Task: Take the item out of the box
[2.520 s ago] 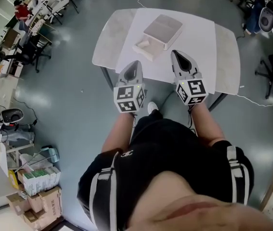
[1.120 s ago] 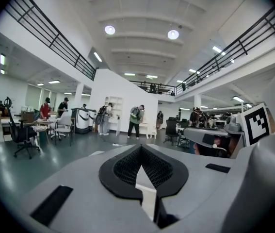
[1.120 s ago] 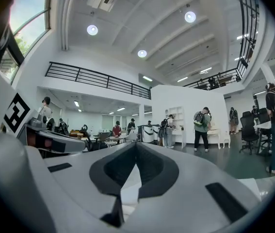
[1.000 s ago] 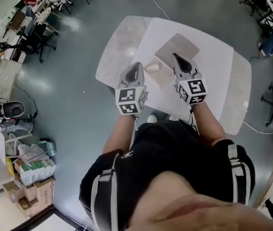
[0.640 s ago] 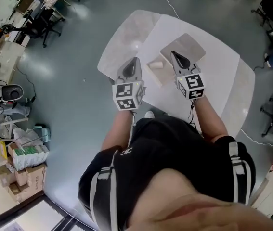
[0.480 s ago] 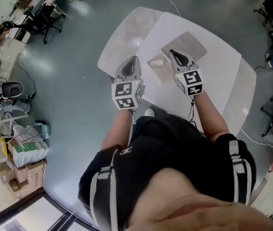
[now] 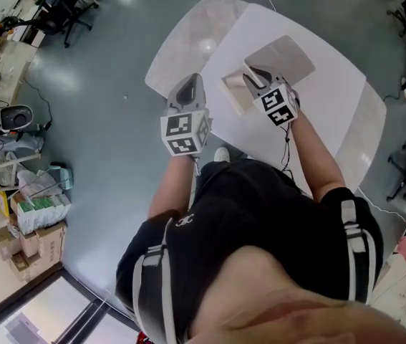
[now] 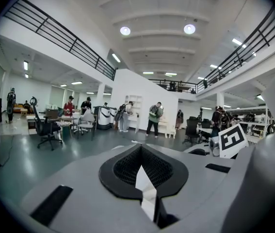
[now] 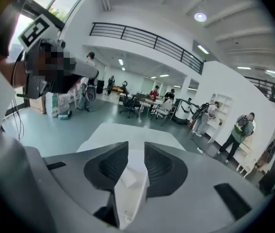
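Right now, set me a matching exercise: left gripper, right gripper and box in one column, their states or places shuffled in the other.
Column one:
1. left gripper
2. right gripper
3. box

Column two:
A. jaws apart
B. lying on the table
C. jaws together

Pairs: 1-C, 2-A, 3-B.

The right gripper's jaws have just been opening. The box shows between them, not gripped.

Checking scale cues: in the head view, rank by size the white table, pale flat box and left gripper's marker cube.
White table; pale flat box; left gripper's marker cube, though nearer the camera.
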